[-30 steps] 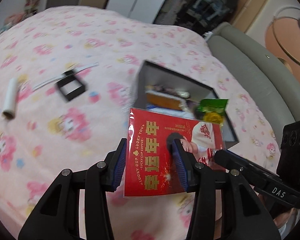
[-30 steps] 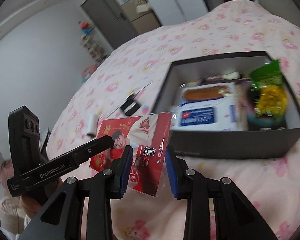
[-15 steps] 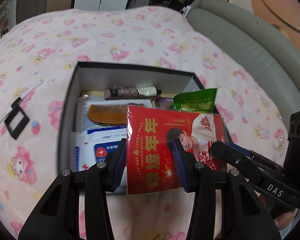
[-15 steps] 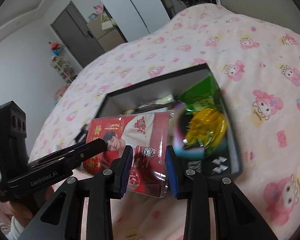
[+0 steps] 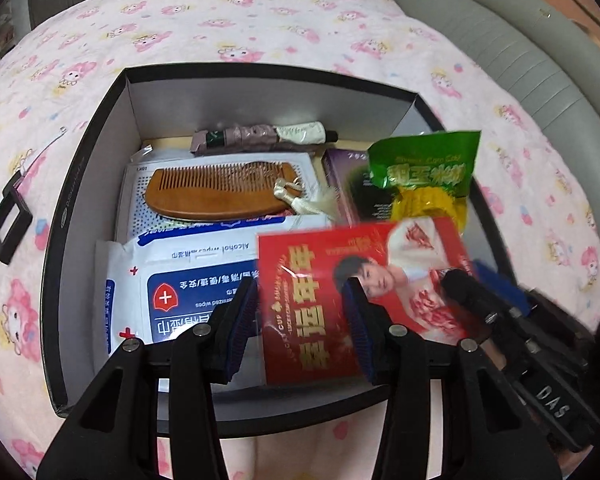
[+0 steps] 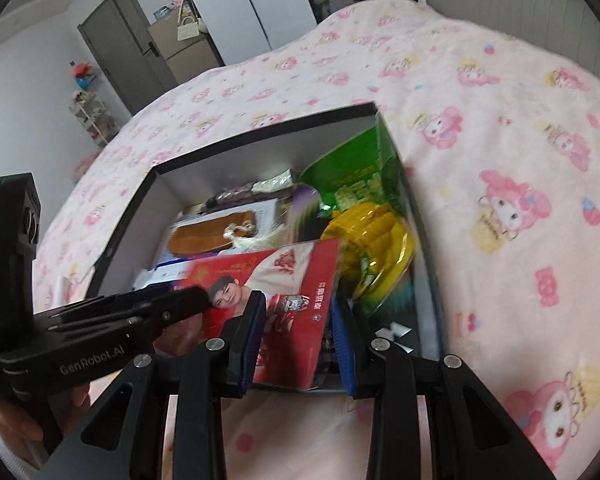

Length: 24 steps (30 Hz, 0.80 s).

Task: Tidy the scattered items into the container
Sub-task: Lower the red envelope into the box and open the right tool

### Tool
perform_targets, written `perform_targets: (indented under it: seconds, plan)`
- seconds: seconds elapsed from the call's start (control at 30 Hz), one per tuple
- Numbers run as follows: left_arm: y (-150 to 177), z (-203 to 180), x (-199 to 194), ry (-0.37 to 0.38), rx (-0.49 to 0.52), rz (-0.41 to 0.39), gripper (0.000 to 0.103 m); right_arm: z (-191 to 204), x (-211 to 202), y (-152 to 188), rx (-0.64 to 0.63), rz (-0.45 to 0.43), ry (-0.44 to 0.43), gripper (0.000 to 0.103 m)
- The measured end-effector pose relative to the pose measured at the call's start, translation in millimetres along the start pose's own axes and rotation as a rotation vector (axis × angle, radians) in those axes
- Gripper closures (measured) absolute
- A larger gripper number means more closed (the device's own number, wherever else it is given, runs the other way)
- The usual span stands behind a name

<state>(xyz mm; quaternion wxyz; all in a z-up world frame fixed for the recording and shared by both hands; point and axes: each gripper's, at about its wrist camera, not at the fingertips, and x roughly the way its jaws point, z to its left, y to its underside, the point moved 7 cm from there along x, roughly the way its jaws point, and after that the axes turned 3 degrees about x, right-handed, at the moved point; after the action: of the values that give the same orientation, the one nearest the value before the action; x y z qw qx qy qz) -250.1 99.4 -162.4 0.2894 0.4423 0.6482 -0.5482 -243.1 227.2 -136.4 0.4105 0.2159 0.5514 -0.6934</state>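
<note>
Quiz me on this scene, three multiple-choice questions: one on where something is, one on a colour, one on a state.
1. Where does the wooden comb lie? A on the blanket; B in the black box, on the white packs; C under the green bag.
2. What colour is the packet showing a man's face? A red; B blue; C green.
3. How is the box? A lidded; B open-topped; C tipped on its side.
Answers: 1 B, the comb rests on the packs within the walls. 2 A, its front is red with yellow lettering. 3 B, no lid covers the contents.
</note>
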Motion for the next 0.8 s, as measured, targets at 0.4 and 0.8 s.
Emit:
perform_targets:
  seconds: [0.4,0.8]
  plan:
    - [9,5,-4,0.040,-0.055,-0.007,0.059,4,-7,7,-0.031,-0.050,0.003,0.074]
    - [10,-5,1,0.029,-0.039,0.020,0.058,11,-6,14,-0.087,-0.037,-0.003,0.074]
